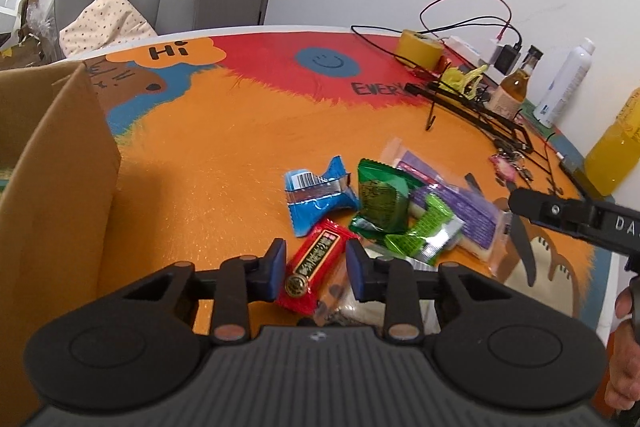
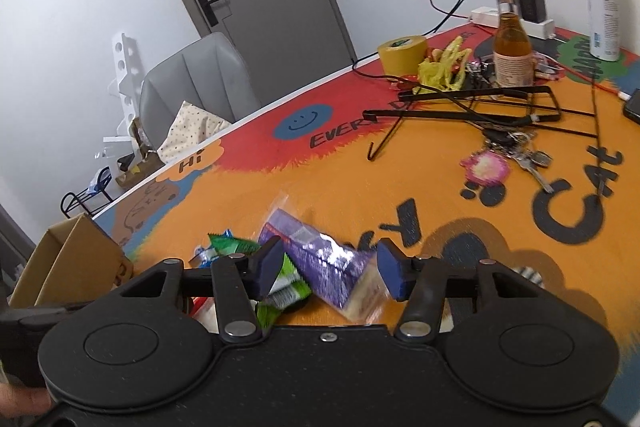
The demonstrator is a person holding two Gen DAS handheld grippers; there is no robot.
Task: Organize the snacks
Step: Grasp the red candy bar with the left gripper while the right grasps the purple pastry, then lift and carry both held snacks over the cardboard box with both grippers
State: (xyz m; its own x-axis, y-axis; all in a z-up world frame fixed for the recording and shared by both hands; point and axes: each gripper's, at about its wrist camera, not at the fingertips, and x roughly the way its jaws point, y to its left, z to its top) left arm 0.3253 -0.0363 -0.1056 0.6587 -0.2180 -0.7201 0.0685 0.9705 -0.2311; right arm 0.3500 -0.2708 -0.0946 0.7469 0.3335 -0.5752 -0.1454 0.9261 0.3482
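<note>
Left tongs (image 1: 316, 267): we found the blue pads against both long edges of the red packet (image 1: 316, 269); they looked clamped on it, the packet flat on the table (image 1: 224, 155).
Right tongs (image 2: 328, 269): they straddled the purple packet (image 2: 320, 267); the picture was blurred, so we could not tell whether the pads had gripped.
Snack pile: the blue packet (image 1: 318, 197) and green packets (image 1: 382, 201) lay at twelve to two o'clock of the red one, overlapping.
Box (image 1: 52, 163): it stood open at nine o'clock of the pile.
Risk, left: we judged the slick wrapper might slide out of an edge grip.
Risk, right: we judged a neighbouring green packet could be dragged along, being tucked under the purple one.
</note>
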